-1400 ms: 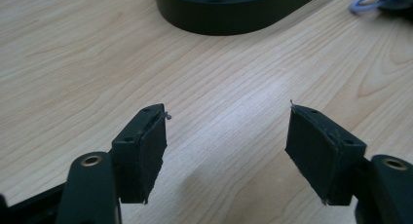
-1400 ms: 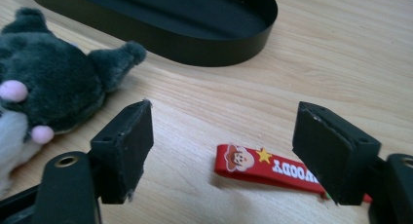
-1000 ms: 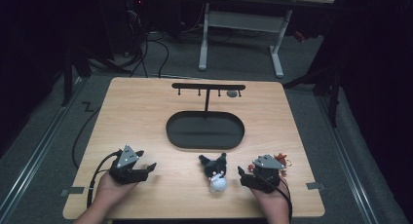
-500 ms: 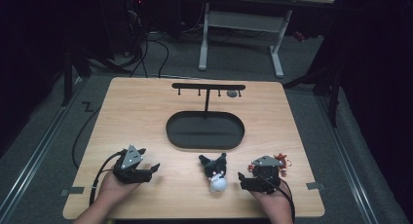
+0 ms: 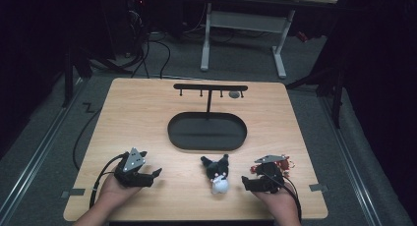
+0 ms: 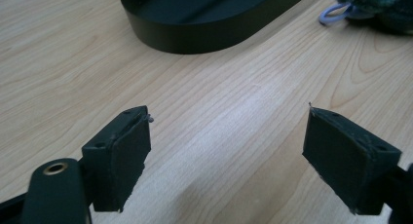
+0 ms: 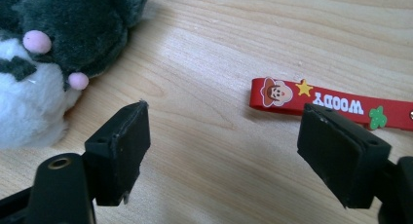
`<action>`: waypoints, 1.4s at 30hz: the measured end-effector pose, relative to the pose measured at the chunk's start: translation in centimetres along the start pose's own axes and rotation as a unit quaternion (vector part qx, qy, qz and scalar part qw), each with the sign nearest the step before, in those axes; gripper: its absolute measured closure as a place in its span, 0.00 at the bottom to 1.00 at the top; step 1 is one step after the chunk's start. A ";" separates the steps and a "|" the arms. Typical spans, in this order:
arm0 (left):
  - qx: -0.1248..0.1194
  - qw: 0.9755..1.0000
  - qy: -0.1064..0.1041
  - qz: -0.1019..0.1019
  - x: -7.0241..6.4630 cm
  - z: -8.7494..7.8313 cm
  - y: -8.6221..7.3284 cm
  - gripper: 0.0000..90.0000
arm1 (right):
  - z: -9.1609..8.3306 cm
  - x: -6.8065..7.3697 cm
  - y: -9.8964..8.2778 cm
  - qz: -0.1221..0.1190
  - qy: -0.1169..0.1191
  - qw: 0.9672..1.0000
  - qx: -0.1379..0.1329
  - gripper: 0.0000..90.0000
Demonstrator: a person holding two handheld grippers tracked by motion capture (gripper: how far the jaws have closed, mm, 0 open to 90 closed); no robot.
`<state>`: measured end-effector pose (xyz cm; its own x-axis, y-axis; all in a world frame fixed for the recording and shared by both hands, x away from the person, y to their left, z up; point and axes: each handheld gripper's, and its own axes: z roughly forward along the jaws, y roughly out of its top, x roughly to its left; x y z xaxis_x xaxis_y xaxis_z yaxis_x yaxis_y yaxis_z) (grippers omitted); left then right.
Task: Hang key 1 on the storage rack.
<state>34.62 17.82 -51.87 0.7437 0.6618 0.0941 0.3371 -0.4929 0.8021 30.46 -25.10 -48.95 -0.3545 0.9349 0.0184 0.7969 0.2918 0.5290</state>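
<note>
A black-and-white plush toy (image 5: pixel 217 175) lies near the table's front edge between my two grippers. My left gripper (image 5: pixel 153 177) rests on the wood to its left. Its jaws have just been opening and stand open (image 6: pixel 229 136) over bare wood, and the plush (image 6: pixel 375 2) with its lilac loop lies far ahead of them. My right gripper (image 5: pixel 246 183) sits just right of the plush. Its jaws have just been closing a little but remain open (image 7: pixel 224 136) with nothing between them. The plush (image 7: pixel 53 48) lies ahead-left of them, and a red "WOODY" strap (image 7: pixel 331 103) ahead-right.
A black oval tray (image 5: pixel 206 143) sits mid-table, with a T-shaped hook rack (image 5: pixel 210 87) rising behind it and a small grey item (image 5: pixel 234 94) at one hook. Its rim (image 6: pixel 204 36) lies ahead of my left gripper. The red strap (image 5: pixel 285 163) lies by my right hand.
Both hands and the objects keep their places; no clear difference shows in the high view.
</note>
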 end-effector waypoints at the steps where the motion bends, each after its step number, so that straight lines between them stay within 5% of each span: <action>1: 0.000 1.000 0.000 0.000 0.0 0.0 0.0 0.19 | 0.0 0.0 0.0 0.000 0.000 1.000 0.000 0.23; 16: -0.004 1.000 -0.003 -0.022 0.8 -0.6 -0.9 0.19 | -0.6 -0.1 0.9 -0.018 0.013 0.999 0.026 0.31; 23: -0.001 1.000 -0.003 -0.015 0.5 -0.6 -0.8 0.20 | -0.9 -0.8 0.8 -0.007 0.023 0.999 0.049 0.34; 26: -0.002 1.000 -0.001 -0.012 0.3 -0.6 -0.7 0.20 | -1.2 -1.1 0.5 -0.025 0.016 0.998 0.055 0.34; 42: 0.002 1.000 -0.008 -0.009 -0.1 -0.3 -0.3 0.22 | -2.5 -3.3 -1.9 0.006 0.004 0.997 0.079 0.42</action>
<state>34.25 18.07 -51.98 0.7466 0.6614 0.0710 0.3526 -0.4840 0.8009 28.89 -29.21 -47.83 -0.3482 0.9369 0.0308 0.8679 0.3098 0.3882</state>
